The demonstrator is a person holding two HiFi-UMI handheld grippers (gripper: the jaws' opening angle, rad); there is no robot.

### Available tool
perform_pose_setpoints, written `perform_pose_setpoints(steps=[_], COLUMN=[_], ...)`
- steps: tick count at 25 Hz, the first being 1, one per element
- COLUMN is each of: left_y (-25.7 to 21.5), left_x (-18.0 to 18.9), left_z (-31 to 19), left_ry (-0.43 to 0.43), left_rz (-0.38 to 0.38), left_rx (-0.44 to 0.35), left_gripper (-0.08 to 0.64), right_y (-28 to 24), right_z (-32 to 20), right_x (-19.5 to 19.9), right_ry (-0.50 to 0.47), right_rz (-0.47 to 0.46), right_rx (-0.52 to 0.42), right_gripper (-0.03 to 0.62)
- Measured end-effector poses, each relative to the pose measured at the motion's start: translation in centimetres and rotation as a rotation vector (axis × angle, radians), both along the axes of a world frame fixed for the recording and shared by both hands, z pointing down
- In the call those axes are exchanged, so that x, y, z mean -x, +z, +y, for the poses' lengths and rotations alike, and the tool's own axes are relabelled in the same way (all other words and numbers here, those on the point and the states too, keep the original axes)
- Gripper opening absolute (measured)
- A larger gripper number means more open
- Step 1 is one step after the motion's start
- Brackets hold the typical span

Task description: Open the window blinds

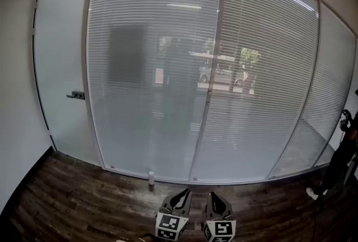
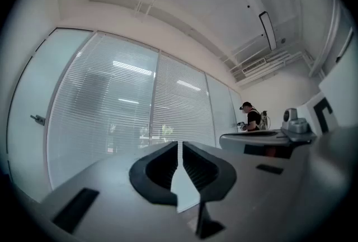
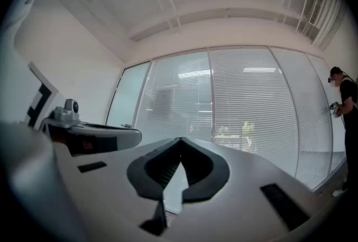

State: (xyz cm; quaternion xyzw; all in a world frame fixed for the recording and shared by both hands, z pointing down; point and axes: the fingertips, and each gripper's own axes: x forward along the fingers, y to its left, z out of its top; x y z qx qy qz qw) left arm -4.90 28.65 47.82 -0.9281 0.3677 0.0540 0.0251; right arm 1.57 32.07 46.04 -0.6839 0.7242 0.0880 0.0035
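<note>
White slatted window blinds point(image 1: 168, 67) hang behind a curved glass wall ahead, slats turned nearly closed, with greenery faintly showing through. The same blinds point(image 2: 112, 101) fill the left gripper view, and the blinds point(image 3: 235, 101) fill the right gripper view. My left gripper point(image 1: 186, 191) and right gripper point(image 1: 213, 194) are side by side at the bottom of the head view, well short of the glass. The left gripper point(image 2: 179, 145) has its jaws together on nothing. The right gripper point(image 3: 180, 139) is shut and empty too.
A frosted glass door point(image 1: 61, 56) with a dark handle point(image 1: 76, 94) stands left of the blinds. A small white cylinder point(image 1: 151, 177) sits at the foot of the glass. A person point(image 1: 342, 157) stands at the far right on the wood floor point(image 1: 84, 196).
</note>
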Motion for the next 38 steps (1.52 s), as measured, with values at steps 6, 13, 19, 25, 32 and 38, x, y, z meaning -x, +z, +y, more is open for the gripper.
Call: perform_pose_setpoints(steps=[6, 13, 19, 25, 32, 38], left_y=[-0.4, -0.4, 1.3, -2.7, -1.7, -4.6], left_x=[-0.1, -2.0, -7.6, -13.3, -17.4, -19.6], left_z=[-3.5, -10.2, -20.3, -34.8, -48.2, -60.2], left_ry=[0.002, 0.01, -0.019, -0.105, -0.118, -0.044], left_rz=[0.016, 0.0, -0.037, 0.013, -0.026, -0.067], left_rx=[0.01, -0.004, 0.026, 0.005, 0.071, 0.032], left_gripper=[0.014, 0.014, 0.014, 0.014, 0.014, 0.037], right_y=[0.3, -0.9, -0.6, -3.5, -3.8, -6.8], right_z=[-3.5, -11.2, -22.0, -36.2, -51.9, -64.3], right_x=[-0.6, -3.0, -9.4, -17.0, -22.0, -24.6], right_ry=[0.045, 0.025, 0.027, 0.016, 0.003, 0.087], right_rz=[0.022, -0.003, -0.029, -0.026, -0.074, 0.021], right_rx=[0.018, -0.042, -0.043, -0.027, -0.013, -0.037], right_gripper=[0.002, 0.002, 0.002, 0.002, 0.066, 0.066])
